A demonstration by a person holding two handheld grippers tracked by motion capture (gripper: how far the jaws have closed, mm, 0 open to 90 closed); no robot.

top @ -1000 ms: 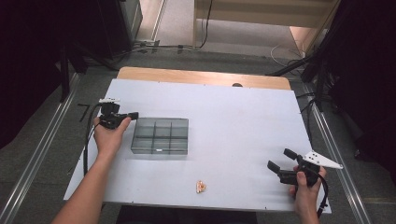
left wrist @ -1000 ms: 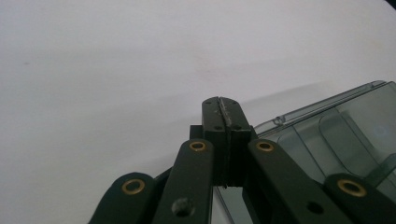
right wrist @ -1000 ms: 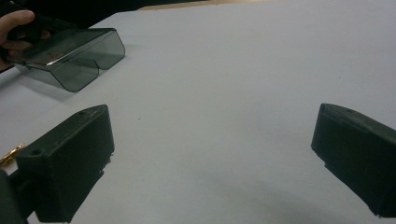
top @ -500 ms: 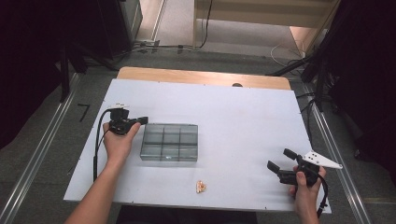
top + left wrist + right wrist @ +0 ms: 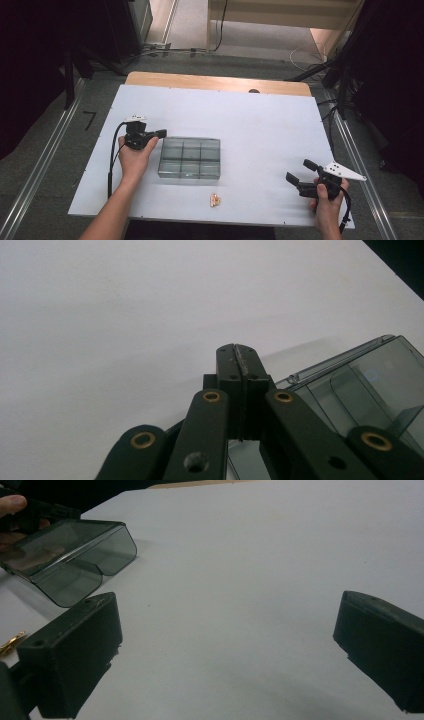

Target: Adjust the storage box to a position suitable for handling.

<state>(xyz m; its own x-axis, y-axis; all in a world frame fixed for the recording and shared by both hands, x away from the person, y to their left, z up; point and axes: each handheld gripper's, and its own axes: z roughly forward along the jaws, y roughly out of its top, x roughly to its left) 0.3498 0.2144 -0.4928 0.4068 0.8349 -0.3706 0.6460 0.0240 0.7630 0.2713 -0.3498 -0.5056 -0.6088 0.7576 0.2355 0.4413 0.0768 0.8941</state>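
A smoky transparent compartment box (image 5: 190, 157) with its lid closed lies left of the table's middle. My left gripper (image 5: 160, 133) is shut with nothing between its jaws, its tip at the box's far left corner. In the left gripper view the closed jaws (image 5: 241, 352) sit just beside the box's edge (image 5: 360, 385). My right gripper (image 5: 300, 171) stands open near the front right of the table, holding nothing. In the right gripper view the open gripper (image 5: 230, 645) faces bare table, with the box (image 5: 70, 550) farther off. A small golden piece (image 5: 215, 200) lies in front of the box.
The white table top (image 5: 260, 115) has a wooden strip (image 5: 215, 82) along its far edge. Dark stands and cables surround the table on the floor. The golden piece (image 5: 10, 642) shows at the left edge of the right gripper view.
The left gripper has moved to the right, and the box has slid to the right along with it. The right gripper has stayed in place, open.
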